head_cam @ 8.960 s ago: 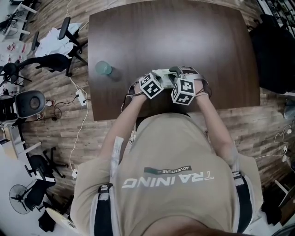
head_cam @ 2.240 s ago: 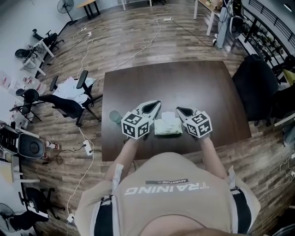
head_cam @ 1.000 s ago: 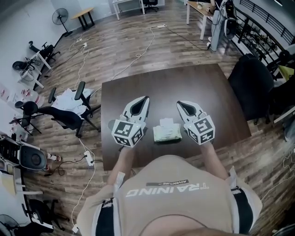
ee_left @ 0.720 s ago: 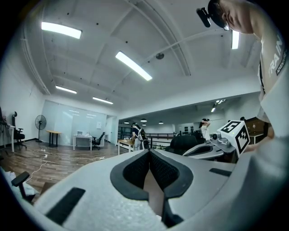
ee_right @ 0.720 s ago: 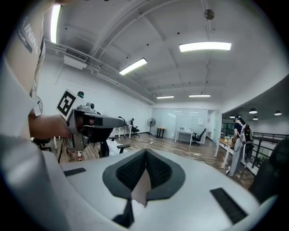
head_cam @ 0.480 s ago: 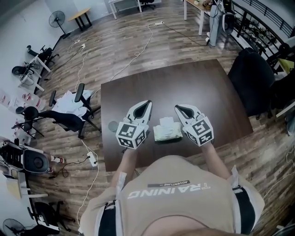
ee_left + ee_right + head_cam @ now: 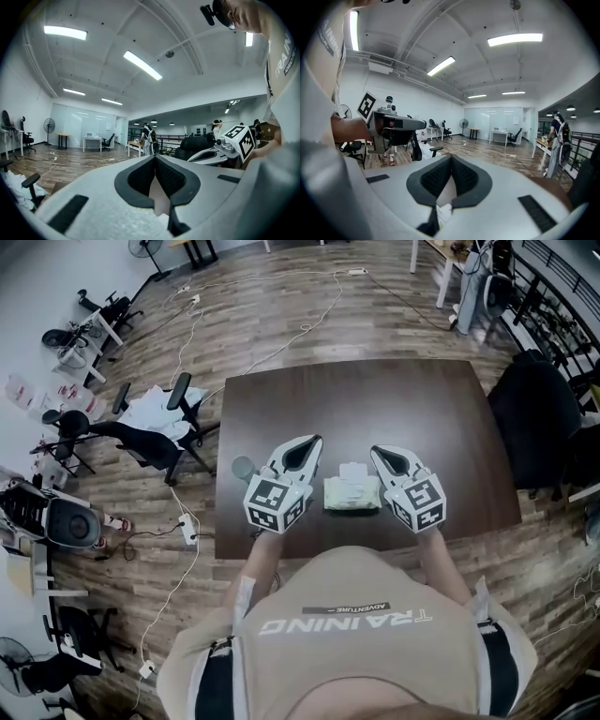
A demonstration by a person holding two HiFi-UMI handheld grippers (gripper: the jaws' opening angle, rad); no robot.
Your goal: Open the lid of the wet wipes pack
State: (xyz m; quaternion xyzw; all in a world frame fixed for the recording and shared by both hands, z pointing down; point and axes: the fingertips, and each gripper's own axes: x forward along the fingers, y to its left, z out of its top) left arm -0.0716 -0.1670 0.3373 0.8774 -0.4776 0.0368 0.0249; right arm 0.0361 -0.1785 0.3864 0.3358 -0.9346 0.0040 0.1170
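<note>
Both grippers are sitting apart now, 1 on each side of the wet wipes pack (image 7: 352, 495); 9 seconds ago they were crowding together right over it at the near edge of the table (image 7: 375, 399).

Pack is lying flat on the dark wooden top, about mid-width, much closer to the near edge than the far one. Pale flap (image 7: 354, 470) is showing at its far side, looking like the lid lifted, though too small to be sure.

Left gripper (image 7: 315, 439) is hovering just left of the pack, tips pointing toward the far edge, appearing clear of it. Its own view is showing the 2 dark pads pressed together with nothing between them.

Right gripper (image 7: 376, 450) is hovering just right of the pack, likewise clear, jaws pressed together and empty.

Teal cup (image 7: 242, 466) is standing on the table left of the left gripper, partly hidden behind it. Office chair (image 7: 150, 439) is standing on the floor off the table's left side.
</note>
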